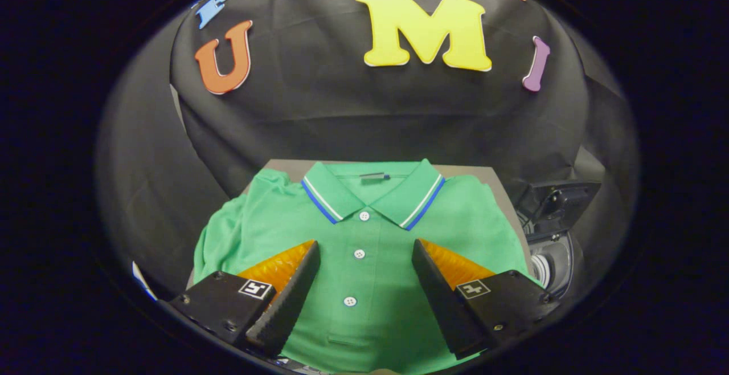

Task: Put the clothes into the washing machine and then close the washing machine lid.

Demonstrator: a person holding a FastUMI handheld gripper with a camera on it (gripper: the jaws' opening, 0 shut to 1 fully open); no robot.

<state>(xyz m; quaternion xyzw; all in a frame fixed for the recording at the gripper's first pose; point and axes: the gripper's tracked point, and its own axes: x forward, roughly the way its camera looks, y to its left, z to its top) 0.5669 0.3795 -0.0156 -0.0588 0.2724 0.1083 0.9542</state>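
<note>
Below spread jaws, green polo shirt (364,261)

The polo shirt (364,284) lying under and ahead of the gripper (364,255) is showing as a soft, matt knit cloth with small glossy plastic buttons (359,253). The gripper, its fingers spread wide above the shirt, is showing ribbed, matt inner faces. Beyond the collar the bench (472,171) is looking smooth and matt, and to the right the washing machine (552,238) is looking like hard, slightly glossy plastic
</note>
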